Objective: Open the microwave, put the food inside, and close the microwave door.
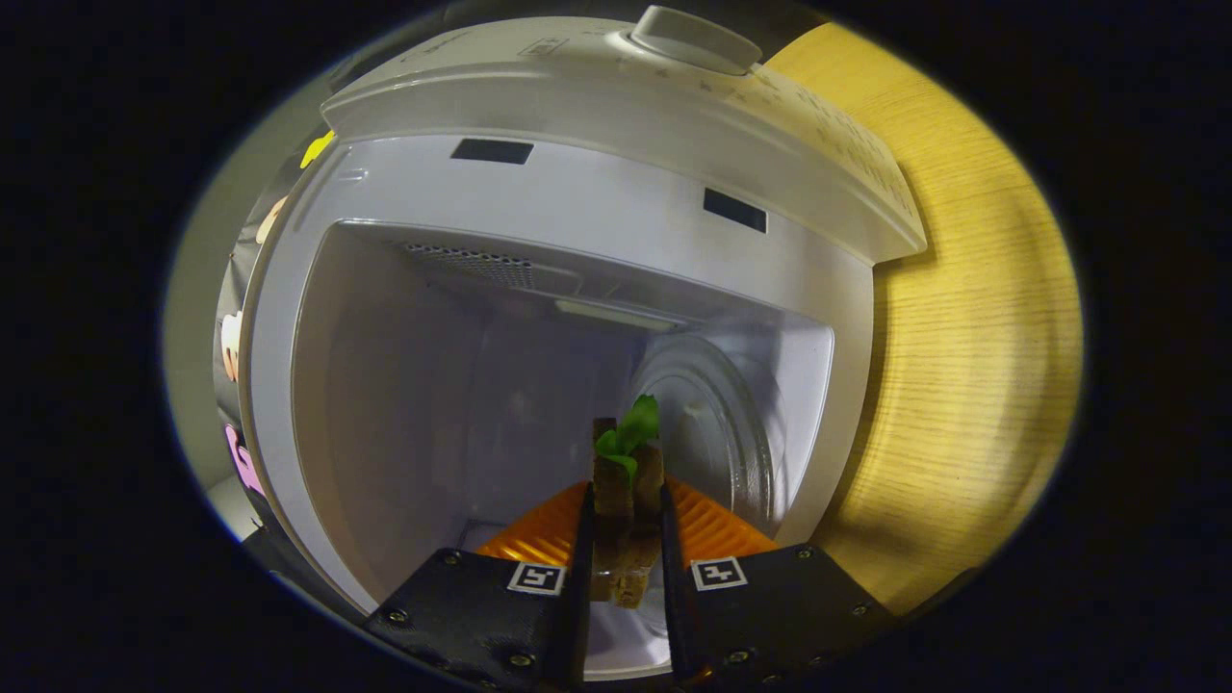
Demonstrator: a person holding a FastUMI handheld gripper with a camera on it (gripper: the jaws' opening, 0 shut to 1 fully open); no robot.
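Pale wooden desk (972, 318) under the white microwave (616, 125), door open, cavity w/ round glass turntable (717, 423) ahead. Your tool (624, 539) is clamped on the brown bread sandwich w/ green leaf (624, 481), at the mouth. Risk: tilted approach clips the frame, knocking it loose.

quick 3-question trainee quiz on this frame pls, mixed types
1. True or false: the microwave stands open.
2. What do the gripper jaws hold? A) a cup B) a sandwich C) a spoon
3. Fill in: the round glass ______ lies inside the microwave, beyond the food.

Key
1. True: the inside is in plain sight, with no door across it.
2. B: the jaws are shut on the sandwich, brown bread with green leaf sticking out.
3. turntable.
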